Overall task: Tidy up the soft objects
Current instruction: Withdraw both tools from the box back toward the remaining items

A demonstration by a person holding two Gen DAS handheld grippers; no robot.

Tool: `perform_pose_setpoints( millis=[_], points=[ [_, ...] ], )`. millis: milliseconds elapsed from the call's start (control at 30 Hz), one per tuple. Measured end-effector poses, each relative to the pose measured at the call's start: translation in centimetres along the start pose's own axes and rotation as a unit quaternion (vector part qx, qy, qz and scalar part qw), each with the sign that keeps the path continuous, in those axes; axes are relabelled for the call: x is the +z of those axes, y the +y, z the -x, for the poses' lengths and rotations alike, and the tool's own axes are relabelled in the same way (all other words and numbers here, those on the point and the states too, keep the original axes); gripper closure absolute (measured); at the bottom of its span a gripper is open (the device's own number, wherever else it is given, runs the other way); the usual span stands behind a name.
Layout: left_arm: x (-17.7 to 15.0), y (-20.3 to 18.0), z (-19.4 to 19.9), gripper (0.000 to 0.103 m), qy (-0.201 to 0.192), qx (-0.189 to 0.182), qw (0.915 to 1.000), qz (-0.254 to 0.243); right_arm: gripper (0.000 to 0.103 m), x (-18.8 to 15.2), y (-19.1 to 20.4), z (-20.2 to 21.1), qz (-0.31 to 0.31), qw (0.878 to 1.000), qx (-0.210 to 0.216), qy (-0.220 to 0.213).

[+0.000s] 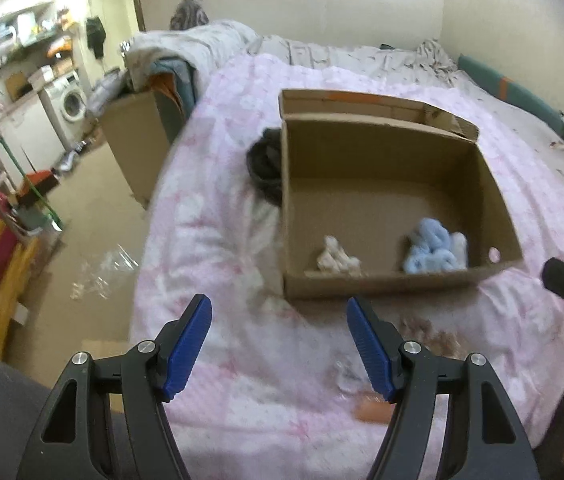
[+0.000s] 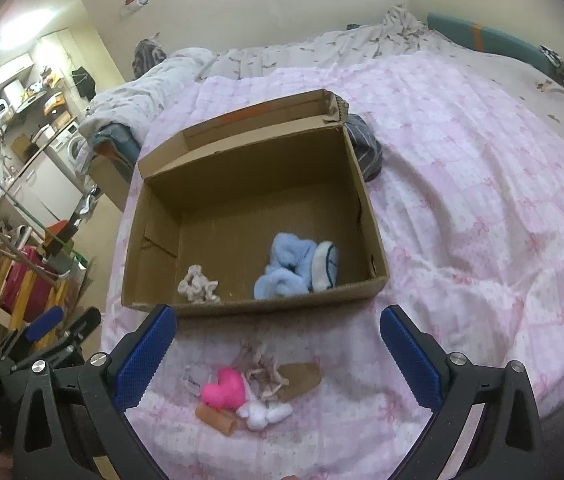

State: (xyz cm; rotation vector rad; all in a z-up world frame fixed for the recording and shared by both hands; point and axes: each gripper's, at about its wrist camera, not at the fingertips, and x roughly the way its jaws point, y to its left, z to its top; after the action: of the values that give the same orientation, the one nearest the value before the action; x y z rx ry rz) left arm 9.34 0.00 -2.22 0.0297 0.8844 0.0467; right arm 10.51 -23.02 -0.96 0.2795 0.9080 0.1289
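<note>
A cardboard box (image 2: pixel 366 216) is seen open on a pink quilt (image 2: pixel 462 160), flap folded back at far side. Inside, near the front wall: a blue fluffy bundle (image 2: pixel 286 268) w/ a white sock (image 2: pixel 326 266) touching its right side, and a cream knot toy (image 2: pixel 197 280) apart to the left. Same items are seen blurred in the left cam: box (image 1: pixel 494 196), blue bundle (image 1: pixel 430 252), cream toy (image 1: pixel 338 260).

Outside, on quilt in front of box: a pink heart (image 2: pixel 223 390), a white plush (image 2: pixel 265 412) just beside it, a tan sock (image 2: pixel 300 376) & beige bits, all touching in one pile.

Left gripper (image 1: pixel 279 346) is held spread wide, nothing between pads, above quilt short of box. Right gripper (image 2: pixel 277 354) is likewise spread, empty, over the pile. A dark striped cloth (image 2: pixel 366 148) lies against box's far right corner.
</note>
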Motion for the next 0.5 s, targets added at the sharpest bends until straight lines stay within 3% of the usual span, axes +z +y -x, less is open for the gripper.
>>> perform_pose_setpoints(
  millis=[333,500],
  points=[
    [-1.9,0.7,0.1,0.036,0.029,-0.019,0.9992,0.018,0.000,-3.1,-0.5,-0.1,-0.007,0.999,0.027,0.019],
    [-2.0,1.4,-1.0,0.036,0.048,-0.012,0.9982,0.036,0.000,-4.0,-1.5,-0.5,-0.003,1.000,0.014,0.015]
  ],
)
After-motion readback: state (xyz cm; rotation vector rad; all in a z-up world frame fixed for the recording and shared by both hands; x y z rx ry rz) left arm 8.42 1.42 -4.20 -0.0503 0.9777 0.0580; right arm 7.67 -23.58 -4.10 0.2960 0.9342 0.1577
